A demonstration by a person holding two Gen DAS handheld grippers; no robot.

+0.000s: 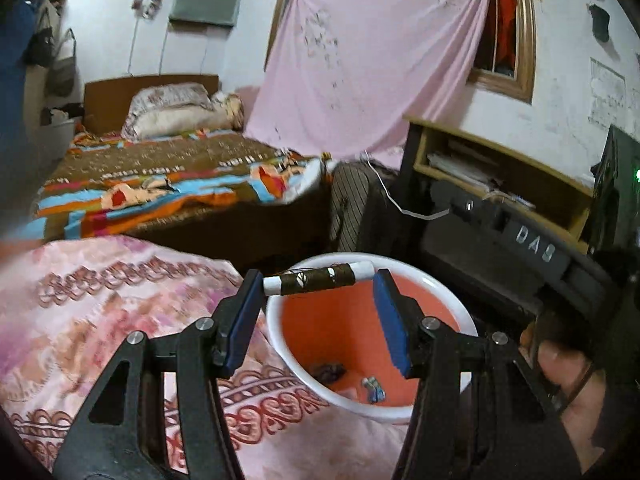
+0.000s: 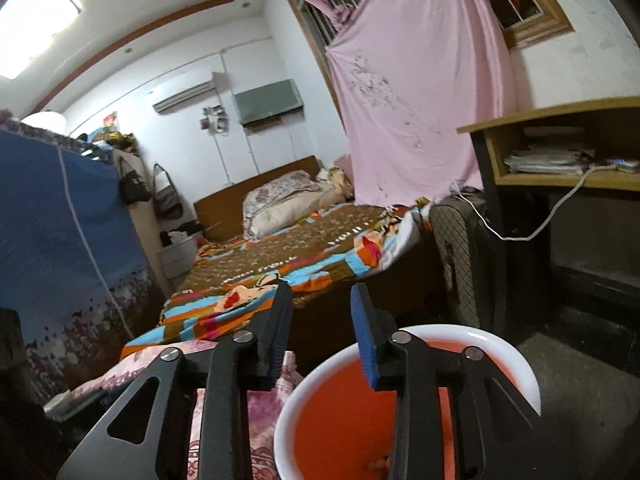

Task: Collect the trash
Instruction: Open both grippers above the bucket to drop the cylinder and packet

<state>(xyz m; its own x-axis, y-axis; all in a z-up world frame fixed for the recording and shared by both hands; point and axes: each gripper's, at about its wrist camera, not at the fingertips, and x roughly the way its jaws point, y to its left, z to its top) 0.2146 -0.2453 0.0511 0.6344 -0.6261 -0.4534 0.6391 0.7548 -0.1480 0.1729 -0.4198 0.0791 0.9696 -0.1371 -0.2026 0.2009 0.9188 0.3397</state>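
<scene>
Between left fingers (image 1: 240, 312): thread spool (image 1: 318, 279).

Left tongs (image 1: 318, 286): matte black frame; two angular arms, each with a triangular cut-out near the base; round silver screw heads at the linkage pivots, two showing per side; flat rectangular blue pads lining the inner faces of the fingers (image 1: 390, 320). Right tongs (image 2: 320, 320): same make; black linkage arms, triangular cut-out visible on the left arm, four silver pivot screws, blue pads on black backing plates. Hand (image 1: 560, 364): partly visible beside the left frame; a thin dark cord runs across it.
</scene>
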